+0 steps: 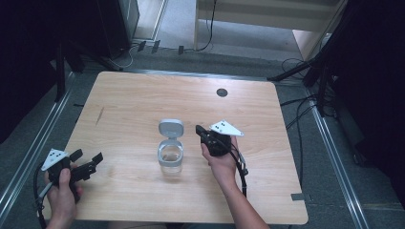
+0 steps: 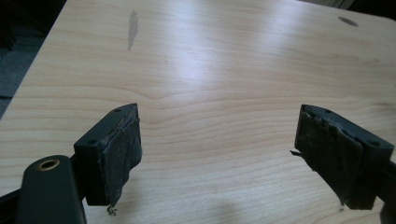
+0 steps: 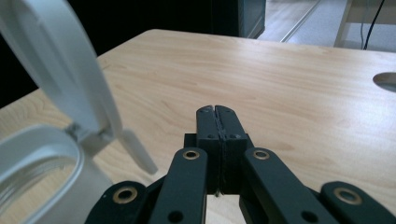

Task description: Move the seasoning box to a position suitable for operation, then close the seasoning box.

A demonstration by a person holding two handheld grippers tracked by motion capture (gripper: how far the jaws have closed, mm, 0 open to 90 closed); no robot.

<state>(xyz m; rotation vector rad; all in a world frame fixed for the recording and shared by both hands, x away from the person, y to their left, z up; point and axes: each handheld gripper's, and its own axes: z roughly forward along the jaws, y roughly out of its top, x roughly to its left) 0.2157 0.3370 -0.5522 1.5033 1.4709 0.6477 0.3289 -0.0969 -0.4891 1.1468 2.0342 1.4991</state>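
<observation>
High view alone shows container [image 1: 170,153] between tongs

bare table [image 1: 133,100] lies open from 9 round to 3 o'clock of the clear jar [image 1: 170,157]. its raised lid [image 1: 171,130] blocks 12. the right gripper [image 1: 203,132], jaws closed, crowds 2; the left gripper [image 1: 88,162], jaws spread, sits well off at 9.

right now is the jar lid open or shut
Open. The lid is flipped up and back on its hinge behind the jar, and the right gripper view shows it raised above the open rim.
</observation>
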